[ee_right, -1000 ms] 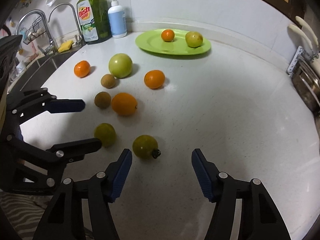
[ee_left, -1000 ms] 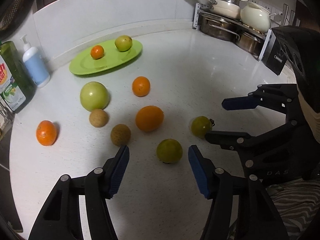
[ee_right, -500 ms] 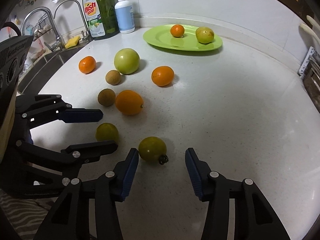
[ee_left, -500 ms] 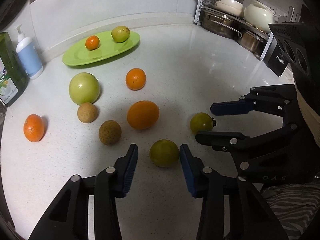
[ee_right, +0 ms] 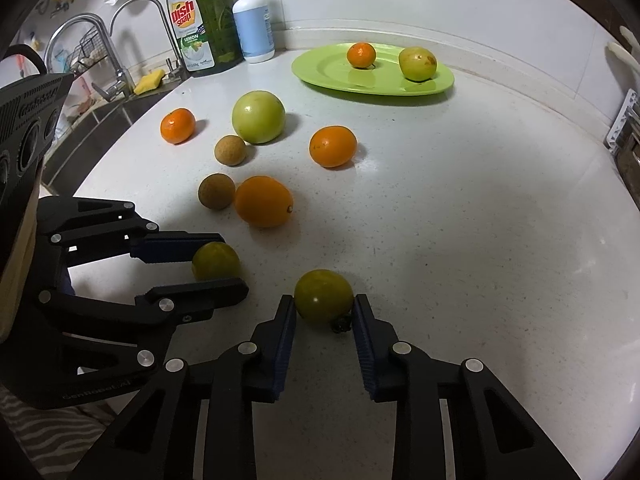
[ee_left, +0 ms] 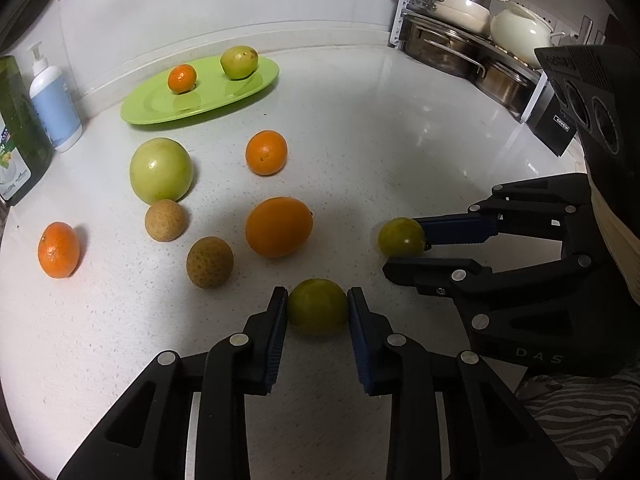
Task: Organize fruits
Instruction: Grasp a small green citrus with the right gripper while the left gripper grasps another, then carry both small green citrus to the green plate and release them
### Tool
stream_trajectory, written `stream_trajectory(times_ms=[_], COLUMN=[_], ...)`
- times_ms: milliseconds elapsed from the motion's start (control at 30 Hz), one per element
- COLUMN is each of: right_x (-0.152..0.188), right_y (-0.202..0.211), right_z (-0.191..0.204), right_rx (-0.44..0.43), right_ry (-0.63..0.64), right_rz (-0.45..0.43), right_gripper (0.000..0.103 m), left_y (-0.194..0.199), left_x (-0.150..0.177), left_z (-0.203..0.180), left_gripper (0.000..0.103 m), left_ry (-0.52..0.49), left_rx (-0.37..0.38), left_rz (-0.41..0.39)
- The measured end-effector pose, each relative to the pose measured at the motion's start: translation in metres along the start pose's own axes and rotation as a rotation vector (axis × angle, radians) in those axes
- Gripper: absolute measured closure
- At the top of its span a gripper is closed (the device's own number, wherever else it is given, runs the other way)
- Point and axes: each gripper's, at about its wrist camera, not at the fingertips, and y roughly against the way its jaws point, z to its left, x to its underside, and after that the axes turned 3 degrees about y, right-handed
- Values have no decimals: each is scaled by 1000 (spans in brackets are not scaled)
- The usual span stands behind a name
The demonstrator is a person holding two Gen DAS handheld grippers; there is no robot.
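1. A white speckled countertop (ee_left: 400,128) is seen in both wrist views, bounded at the top of the frame by a white backsplash.
2. In the right wrist view, a sink with two faucets (ee_right: 84,36) is recorded at upper left, with a yellow sponge (ee_right: 149,81), a green dish soap bottle (ee_right: 204,20) and a white pump bottle (ee_right: 253,24) beside it.
3. In the left wrist view, a rack of pots and pans (ee_left: 460,32) is noted at upper right.
4. A green plate (ee_left: 160,108) lies in the upper left of the left wrist view; a small orange (ee_left: 182,78) and a yellow-green fruit (ee_left: 239,62) rest on it, apart from each other.
5. Loose fruit is spread over the counter at centre left: a large green fruit (ee_left: 161,170), two brown fruits (ee_left: 165,220) (ee_left: 209,262), a big orange (ee_left: 279,227), an orange (ee_left: 266,152) above it, and a tangerine (ee_left: 59,250) at far left.
6. The left gripper (ee_left: 318,310) is closed on a green citrus (ee_left: 318,312) at lower centre, both pads pressed to its sides; the fruit sits on the counter.
7. The right gripper (ee_right: 324,312) is closed on a green stemmed fruit (ee_right: 323,295) at lower centre of its view, its dark stem at the right pad; it too sits on the counter.
8. Against the frames a second earlier: both sets of jaws stood wide and short of the fruit; they have since been brought in around each fruit and narrowed to contact. The other fruit is unchanged in arrangement.
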Motion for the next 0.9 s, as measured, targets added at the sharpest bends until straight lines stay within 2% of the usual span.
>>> stream_trajectory(times_ms=[467,900], right_x=[-4,-33], right_y=[16,53], right_z=[4,3], right_rx=[13,49], right_ry=[-12,-50], right_rz=[-43,-173], right_gripper=[73,73], left_y=[24,70], left_x=[-4,-37], left_z=[5,17], left_gripper=[73,73], left_ry=[24,64], left_rx=[-30,-79], left_rz=[-58,-200])
